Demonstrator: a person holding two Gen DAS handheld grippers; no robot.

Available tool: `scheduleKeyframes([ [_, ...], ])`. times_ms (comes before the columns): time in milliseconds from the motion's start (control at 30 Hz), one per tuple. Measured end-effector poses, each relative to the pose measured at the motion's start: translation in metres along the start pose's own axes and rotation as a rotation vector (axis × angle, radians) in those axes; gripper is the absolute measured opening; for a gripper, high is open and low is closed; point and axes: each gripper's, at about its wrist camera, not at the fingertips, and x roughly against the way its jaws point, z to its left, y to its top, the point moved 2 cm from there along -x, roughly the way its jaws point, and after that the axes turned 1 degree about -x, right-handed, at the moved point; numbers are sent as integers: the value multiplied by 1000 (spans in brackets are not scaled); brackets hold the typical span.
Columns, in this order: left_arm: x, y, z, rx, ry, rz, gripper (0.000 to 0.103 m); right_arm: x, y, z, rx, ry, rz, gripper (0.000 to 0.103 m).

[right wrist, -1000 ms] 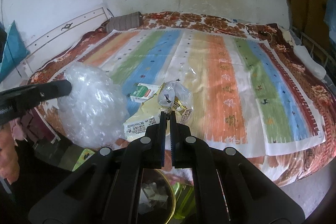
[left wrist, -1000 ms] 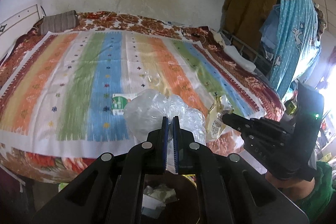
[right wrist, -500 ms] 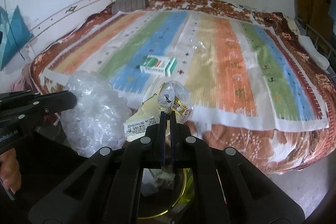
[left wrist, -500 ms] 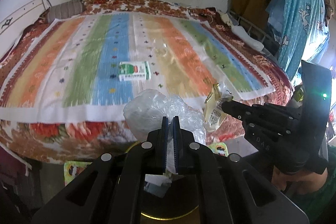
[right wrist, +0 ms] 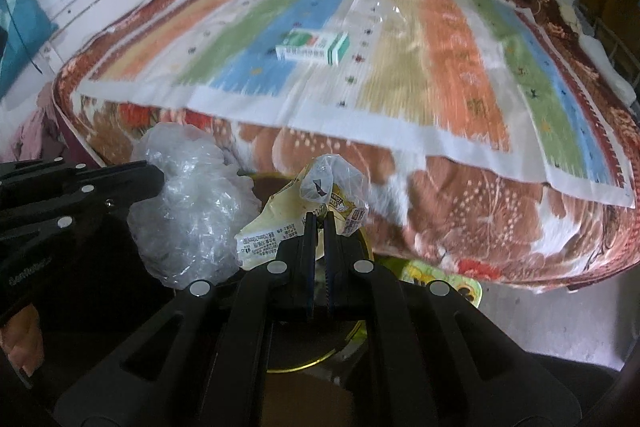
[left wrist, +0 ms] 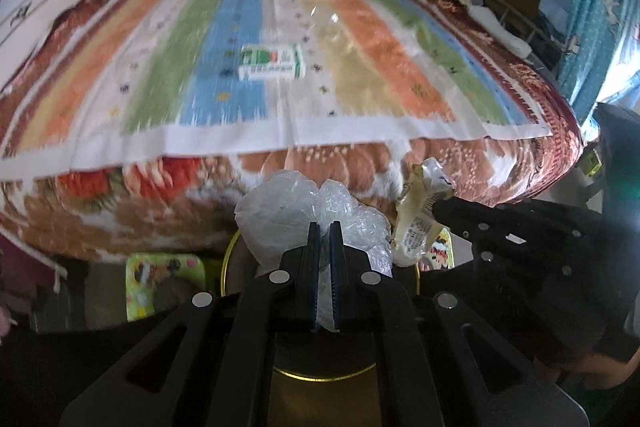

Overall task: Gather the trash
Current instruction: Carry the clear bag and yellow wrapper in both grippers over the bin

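Your left hand-held gripper (left wrist: 324, 227) is clamped on a crumpled wad of clear plastic film (left wrist: 304, 215), its jaws pressed almost together with the film squeezed between them. Your right hand-held gripper (right wrist: 318, 221) is likewise pinched tight on a yellow printed food wrapper (right wrist: 276, 227) with a scrap of clear bag bunched at its top. In the right wrist view the left gripper comes in from 9 o'clock with the film hanging just beside the wrapper; in the left wrist view the right gripper enters from 3 o'clock.

You look to be at the drop-off step: both pieces hang over a dark round bin with a gold rim (left wrist: 228, 267) on the floor in front of the bed (left wrist: 360, 163). The next move calls for centring each load inside that rim, then letting the jaws part so the trash falls clear; the film may cling to the pads, so be ready for it to hang on.

One piece is left on the striped bedspread (left wrist: 400, 75) at 12 o'clock: a green-and-white carton (left wrist: 272, 61), well apart from both grippers.

The bin's inside is mostly hidden behind the gripper bodies, so you cannot judge how full it is. The bedspread is smeared by blur, and a faint glint beyond the carton may be more clear plastic, though that is uncertain.
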Motion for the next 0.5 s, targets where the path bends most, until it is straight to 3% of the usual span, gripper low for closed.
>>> scheduleKeyframes([
  [100,-6,-1,4,20,21,28,4,-13,-3,2,8,-15,41,3],
  [233,-17,-2,8,51,16,76,4,-36,-6,-3,-65,36,139,3],
  [500,-36,-5,11,93,14,141,8,-64,-12,-2,-81,13,241,5],
])
